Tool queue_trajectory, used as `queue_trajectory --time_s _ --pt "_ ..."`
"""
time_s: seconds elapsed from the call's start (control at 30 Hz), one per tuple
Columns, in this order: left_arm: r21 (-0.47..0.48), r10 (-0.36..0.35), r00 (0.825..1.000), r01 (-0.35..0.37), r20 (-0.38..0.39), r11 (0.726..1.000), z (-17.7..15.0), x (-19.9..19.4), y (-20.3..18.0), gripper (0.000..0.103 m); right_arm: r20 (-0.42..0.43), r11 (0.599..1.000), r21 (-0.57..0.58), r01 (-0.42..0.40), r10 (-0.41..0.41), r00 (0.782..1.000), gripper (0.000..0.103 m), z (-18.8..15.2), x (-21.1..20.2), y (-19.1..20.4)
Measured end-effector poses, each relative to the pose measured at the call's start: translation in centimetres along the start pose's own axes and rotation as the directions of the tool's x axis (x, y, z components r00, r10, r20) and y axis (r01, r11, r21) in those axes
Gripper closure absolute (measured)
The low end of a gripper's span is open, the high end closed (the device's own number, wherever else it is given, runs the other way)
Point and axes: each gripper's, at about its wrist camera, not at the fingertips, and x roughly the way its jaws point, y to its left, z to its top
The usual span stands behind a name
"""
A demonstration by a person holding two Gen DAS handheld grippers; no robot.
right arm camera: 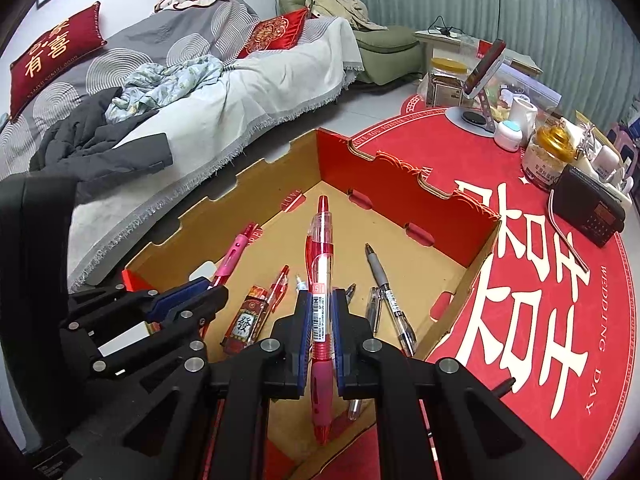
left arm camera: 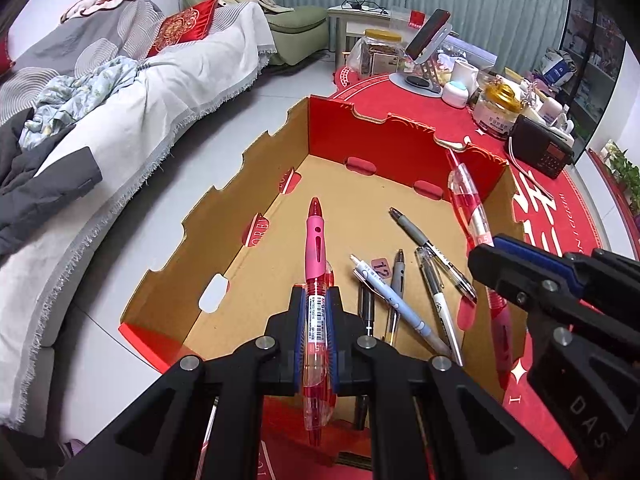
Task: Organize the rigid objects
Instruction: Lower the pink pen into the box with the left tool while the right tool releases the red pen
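**Two pens clamped over the open box**

At far left, a sofa [right arm camera: 224, 92] carries a dark red cushion [right arm camera: 56, 52] with gold characters reading 有喜. Beside it stands the cardboard box [left arm camera: 224, 184], brown inside and red outside, its wall tabs printed with "FOREVER" and "LOVE".

The left gripper [left arm camera: 314, 320] is closed on a pink-topped pen [left arm camera: 316, 280], whose barrel label shows "0.5"; the pen hangs above the box floor. Loose pens [left arm camera: 404, 292] lie on that floor to its right, near a small pink tag [left arm camera: 380, 269] marked "12". In the right wrist view a red packet [right arm camera: 244, 320] bearing 發 lies there too.

The right gripper [right arm camera: 322, 320] is clamped on a red pen [right arm camera: 320, 272] with a small "5" on its label, also above the box.

Further right, the red round tablecloth [right arm camera: 520, 320] reads "WEDDING DAY" along its rim. A black radio [right arm camera: 592, 212] sits at its far edge.
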Motion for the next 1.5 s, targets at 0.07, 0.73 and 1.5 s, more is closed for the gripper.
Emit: queue_trajectory --time_s 0.07,0.73,1.5 --pt "-0.003 -0.001 1.0 0.001 -0.006 1.0 0.0 0.3 0.1 0.093 -0.004 1.0 0.003 -0.001 0.001 1.0 0.092 0.0 0.2 -0.1" --pt "-0.012 -0.007 0.998 0.006 -0.061 1.0 -0.1 2.0 0.2 0.085 -0.077 1.0 -0.004 -0.02 0.019 0.997 0.092 -0.5 2.4 -0.3" --pt "0.015 0.003 1.0 -0.003 -0.02 1.0 0.1 0.9 0.1 0.031 -0.067 0.999 0.038 0.021 -0.018 0.998 0.092 -0.8 2.1 -1.5"
